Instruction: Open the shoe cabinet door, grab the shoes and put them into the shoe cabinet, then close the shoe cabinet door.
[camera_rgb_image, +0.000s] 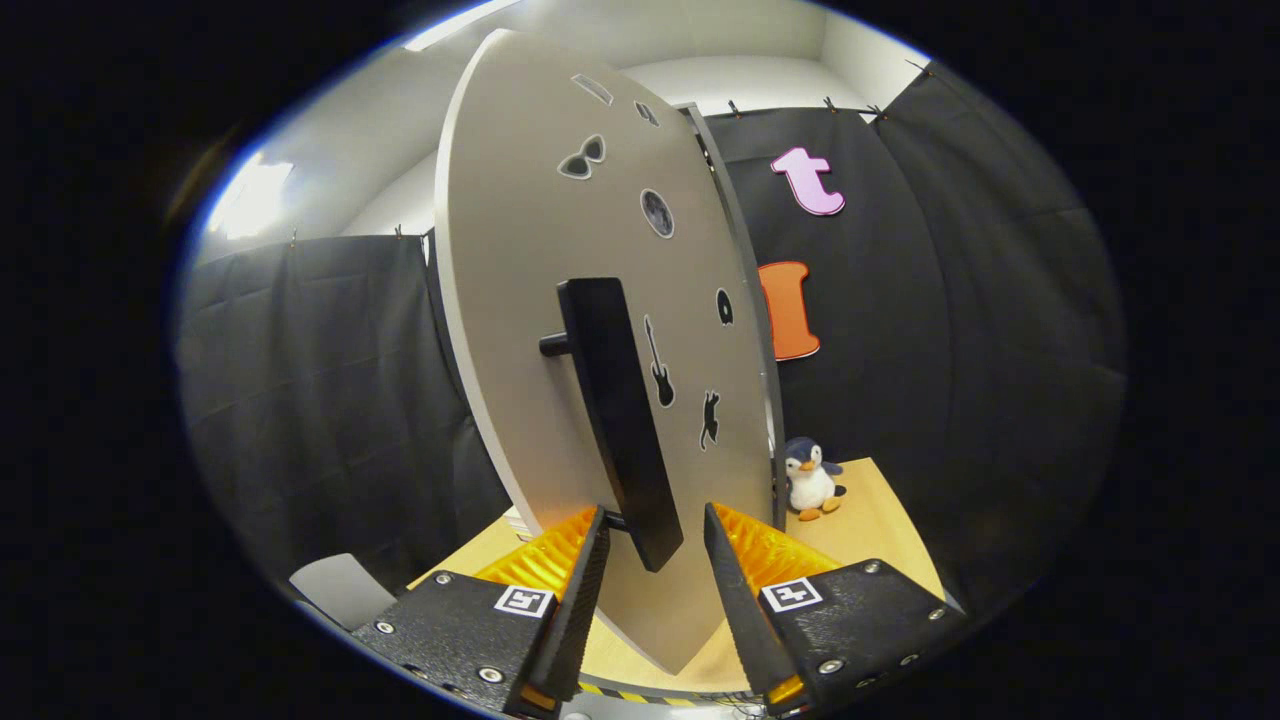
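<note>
Between the open claw (655, 530) fingers, untouched, hangs the lower end of a black bar handle (620, 420) on the pale grey shoe cabinet door (520, 250), which carries small dark stickers.

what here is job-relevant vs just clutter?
Job: cabinet door; its black bar handle, lower end between the open fingers of the gripper.
Clutter: plush penguin on the wooden table, beyond the door; stickers on the door.
</note>
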